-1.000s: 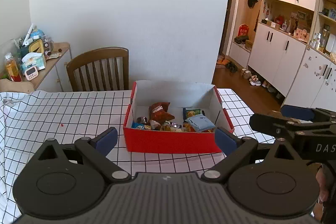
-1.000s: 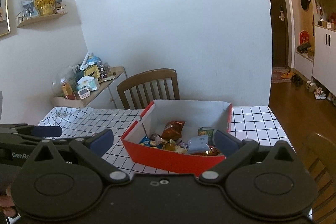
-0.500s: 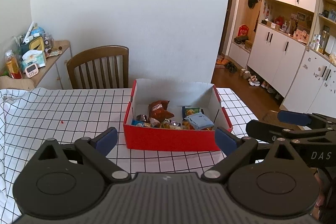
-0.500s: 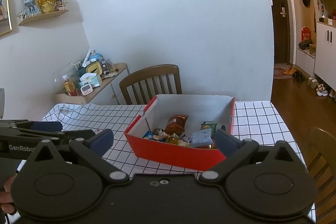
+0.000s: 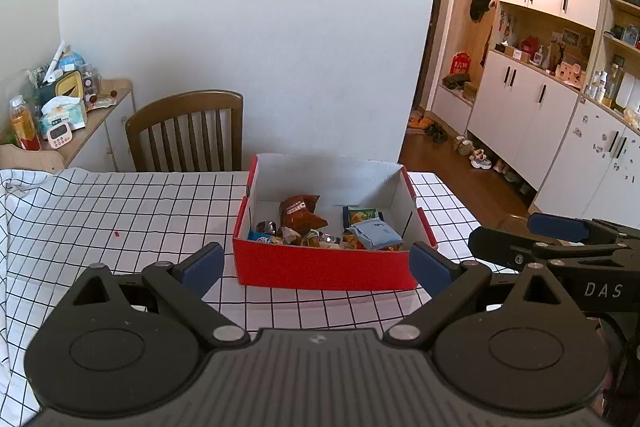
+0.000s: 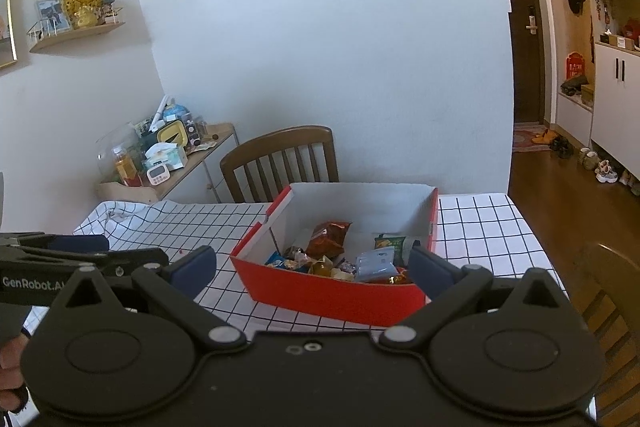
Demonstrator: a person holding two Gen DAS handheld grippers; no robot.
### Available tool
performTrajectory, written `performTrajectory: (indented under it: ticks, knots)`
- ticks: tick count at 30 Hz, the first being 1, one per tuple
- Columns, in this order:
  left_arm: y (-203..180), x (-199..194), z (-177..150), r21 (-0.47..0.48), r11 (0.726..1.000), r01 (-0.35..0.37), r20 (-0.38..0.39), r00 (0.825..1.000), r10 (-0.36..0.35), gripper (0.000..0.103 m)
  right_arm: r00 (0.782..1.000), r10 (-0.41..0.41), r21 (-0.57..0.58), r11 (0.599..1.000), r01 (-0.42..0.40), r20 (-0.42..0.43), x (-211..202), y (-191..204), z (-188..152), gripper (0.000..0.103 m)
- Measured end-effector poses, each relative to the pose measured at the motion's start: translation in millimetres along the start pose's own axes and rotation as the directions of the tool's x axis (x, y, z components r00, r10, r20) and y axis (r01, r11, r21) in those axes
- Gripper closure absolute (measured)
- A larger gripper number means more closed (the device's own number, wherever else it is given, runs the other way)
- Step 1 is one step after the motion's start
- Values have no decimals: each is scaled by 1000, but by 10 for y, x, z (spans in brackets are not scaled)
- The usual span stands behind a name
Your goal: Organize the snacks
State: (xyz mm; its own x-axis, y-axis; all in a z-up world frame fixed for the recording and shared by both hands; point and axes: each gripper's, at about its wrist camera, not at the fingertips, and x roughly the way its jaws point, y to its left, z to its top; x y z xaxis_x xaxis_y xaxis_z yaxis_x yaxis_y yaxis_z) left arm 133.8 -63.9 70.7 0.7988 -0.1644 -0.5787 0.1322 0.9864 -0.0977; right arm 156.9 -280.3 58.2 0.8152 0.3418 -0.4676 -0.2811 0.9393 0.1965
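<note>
Both claws have drawn back a little from the red box (image 5: pixel 326 269), which sits on my checked table (image 5: pixel 120 211) holding the snacks (image 5: pixel 302 213). My left claw (image 5: pixel 316 265) and right claw (image 6: pixel 312 265) gape wide, gripping nothing.

Matt cardboard box (image 5: pixel 326 269) – glossy foil snack packets (image 5: pixel 300 213) – on checked cloth (image 5: pixel 120 207).

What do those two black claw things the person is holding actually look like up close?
Each is matte black plastic. The left gripper and right gripper both have two round pivot discs, angled link arms with silver rivets, and fingers tipped with dark blue pads. White lettering marks their sides: "DAS" on the right one, "GenRobot.AI" on the left. No cables or sleeves are visible.
</note>
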Motion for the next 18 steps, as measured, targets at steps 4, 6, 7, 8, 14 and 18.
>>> performTrajectory:
  ticks: [4,6,7,8,14,18]
  knots:
    - [-2,-6,-6,2,1000,-2,-1,1000,2,4,1000,-1,-1,1000,1,-1,-6,12,-6,0]
    - [-7,-8,-11,3,1000,-3,-4,1000,3,4,1000,-4,-3,1000,4,-3,-14,10,-12,0]
    - [-9,-11,-16,2,1000,-2,-6,1000,2,4,1000,-8,-4,1000,8,-3,-19,10,-15,0]
    - [-12,-15,-20,3,1000,0,-6,1000,0,4,1000,-11,-4,1000,11,-4,-24,12,-20,0]
    - [-43,-40,-32,9,1000,3,-8,1000,-3,4,1000,-19,5,1000,19,-11,-57,-4,-50,0]
    - [-56,-54,-39,7,1000,4,-8,1000,-4,4,1000,-16,7,1000,16,-10,-89,-9,-57,0]
